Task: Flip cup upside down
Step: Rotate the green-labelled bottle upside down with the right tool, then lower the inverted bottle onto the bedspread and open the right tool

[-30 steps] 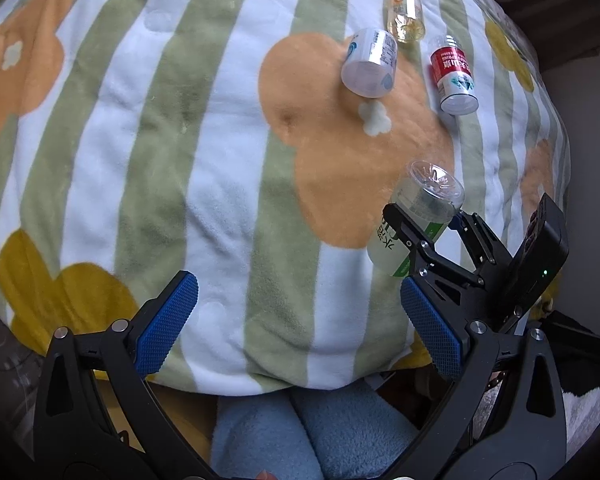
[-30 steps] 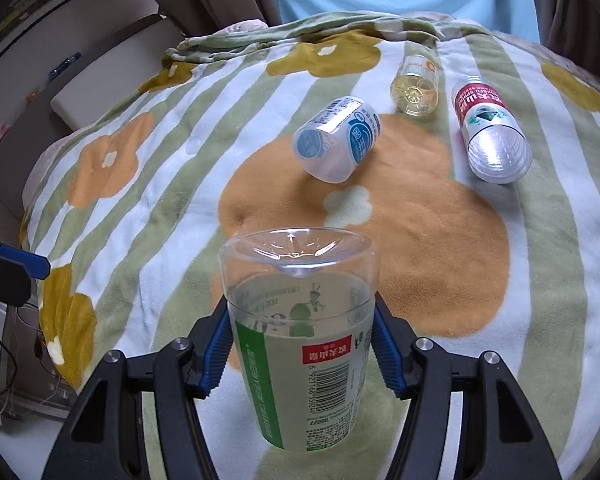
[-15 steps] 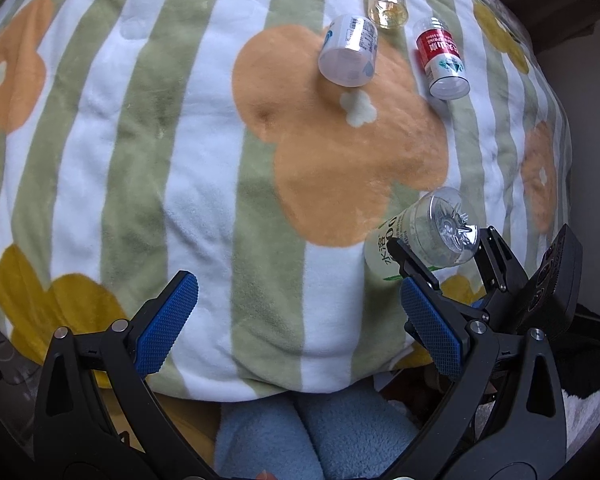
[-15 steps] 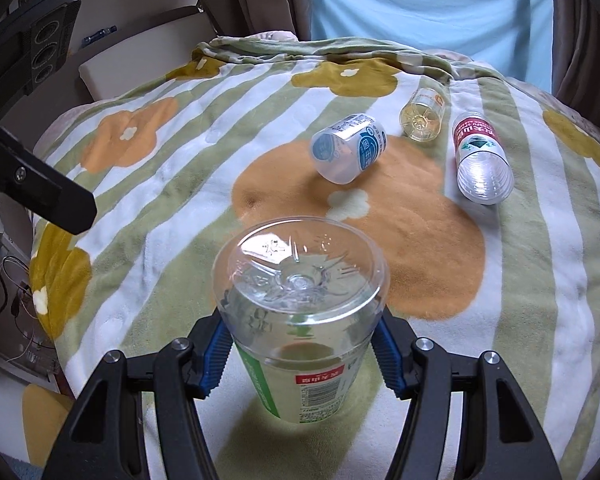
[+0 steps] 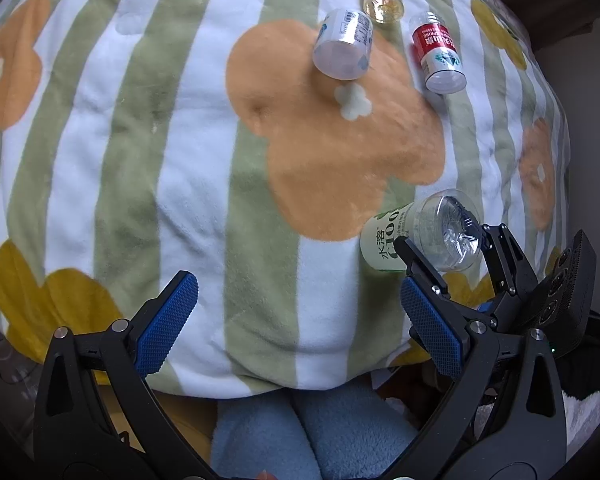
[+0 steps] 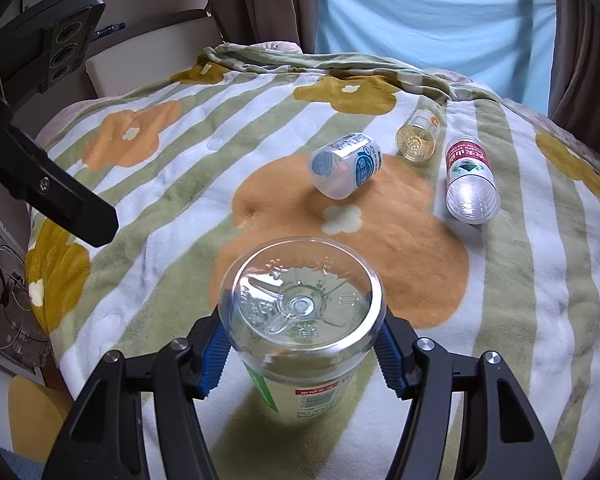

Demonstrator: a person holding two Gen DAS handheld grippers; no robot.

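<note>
Right claw (image 6: 302, 354) clamped on the clear plastic cup (image 6: 300, 320), blue pads (image 6: 216, 354) pressed against its two sides just under the closed base. Cup turned base-up, moulded bottom facing the right wrist camera, green-and-white label below the claw and the mouth pointing down toward the striped flower blanket (image 6: 140, 208); rim hidden under the cup body, so hard to say whether touching the blanket or just above it. From the left wrist camera, same cup (image 5: 420, 236) seen to the right of and ahead of the left claw, tilted, held between the black fingers of the right claw (image 5: 450, 250). Left claw (image 5: 296, 316) spread wide, nothing between its blue pads (image 5: 168, 320), hanging above the near edge of the blanket (image 5: 140, 160). Ahead of the right claw, well apart from the cup, three more containers lying on their sides on the blanket: a white-and-blue labelled cup (image 6: 346, 164) straight ahead on the orange flower, a small yellowish clear cup (image 6: 416, 140) just beyond and right of it, and a red-labelled clear cup (image 6: 470, 180) further right. Blue curtain (image 6: 420, 20) behind the far end of the bed.
</note>
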